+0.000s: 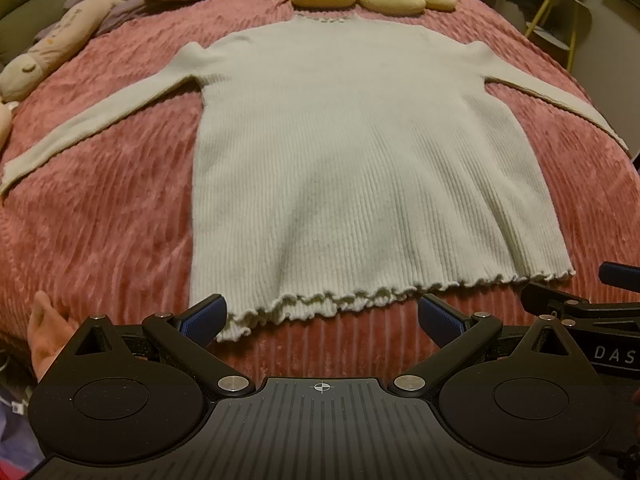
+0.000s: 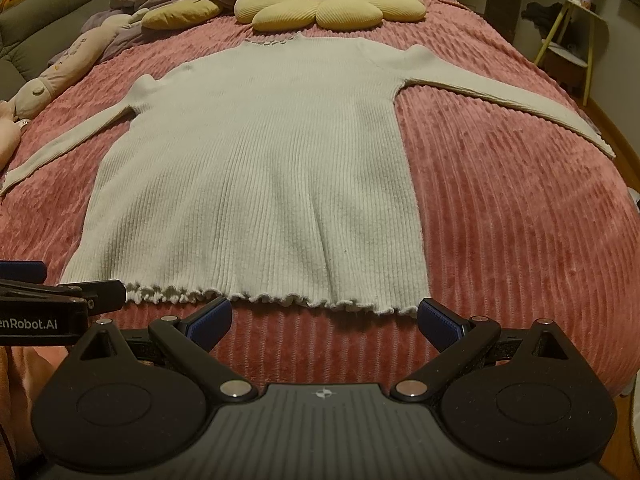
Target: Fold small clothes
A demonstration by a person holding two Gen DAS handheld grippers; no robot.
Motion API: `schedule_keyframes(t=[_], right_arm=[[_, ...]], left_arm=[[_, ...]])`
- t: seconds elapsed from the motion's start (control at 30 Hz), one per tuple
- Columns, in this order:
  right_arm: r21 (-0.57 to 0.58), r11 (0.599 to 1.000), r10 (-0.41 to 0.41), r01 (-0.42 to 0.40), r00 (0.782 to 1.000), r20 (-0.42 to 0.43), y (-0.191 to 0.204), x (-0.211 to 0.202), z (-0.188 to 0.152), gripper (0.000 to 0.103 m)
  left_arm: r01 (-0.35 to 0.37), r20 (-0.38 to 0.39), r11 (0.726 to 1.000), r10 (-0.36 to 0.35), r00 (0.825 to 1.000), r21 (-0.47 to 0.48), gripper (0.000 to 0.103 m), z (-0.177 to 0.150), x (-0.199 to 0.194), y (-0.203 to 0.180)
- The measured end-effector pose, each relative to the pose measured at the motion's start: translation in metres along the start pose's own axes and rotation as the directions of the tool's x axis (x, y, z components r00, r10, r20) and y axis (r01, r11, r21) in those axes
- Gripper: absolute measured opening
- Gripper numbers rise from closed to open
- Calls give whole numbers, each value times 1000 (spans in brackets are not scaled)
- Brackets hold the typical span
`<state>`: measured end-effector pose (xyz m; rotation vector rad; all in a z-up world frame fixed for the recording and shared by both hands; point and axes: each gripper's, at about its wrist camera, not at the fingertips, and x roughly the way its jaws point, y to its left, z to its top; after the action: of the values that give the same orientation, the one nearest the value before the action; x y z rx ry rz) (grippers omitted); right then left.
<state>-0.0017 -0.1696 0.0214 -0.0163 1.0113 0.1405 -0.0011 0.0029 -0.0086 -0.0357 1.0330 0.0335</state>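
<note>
A pink ribbed bedspread (image 1: 120, 208) is covering the bed, and a cream ribbed sweater (image 1: 340, 168) is lying flat on its middle, sleeves stretching out to both sides and its frilled hem (image 2: 256, 298) facing the grippers. A yellow flower-shaped cushion (image 2: 320, 4) is sitting just beyond the collar, with a long plush toy (image 1: 52, 52) lying near the left sleeve. The left gripper (image 1: 322, 320) is hovering at the hem's left corner with its jaws standing wide apart, holding nothing. The right gripper (image 2: 324, 322) is hovering just short of the hem's right part, jaws likewise spread and empty.
</note>
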Motion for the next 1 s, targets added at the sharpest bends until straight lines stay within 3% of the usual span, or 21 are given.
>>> schedule_keyframes(t=[1.0], right_arm=[[23, 999, 28, -29, 999, 17, -3, 5, 0, 99]], left_arm=[[6, -45, 1000, -6, 999, -6, 103, 3, 10, 0]])
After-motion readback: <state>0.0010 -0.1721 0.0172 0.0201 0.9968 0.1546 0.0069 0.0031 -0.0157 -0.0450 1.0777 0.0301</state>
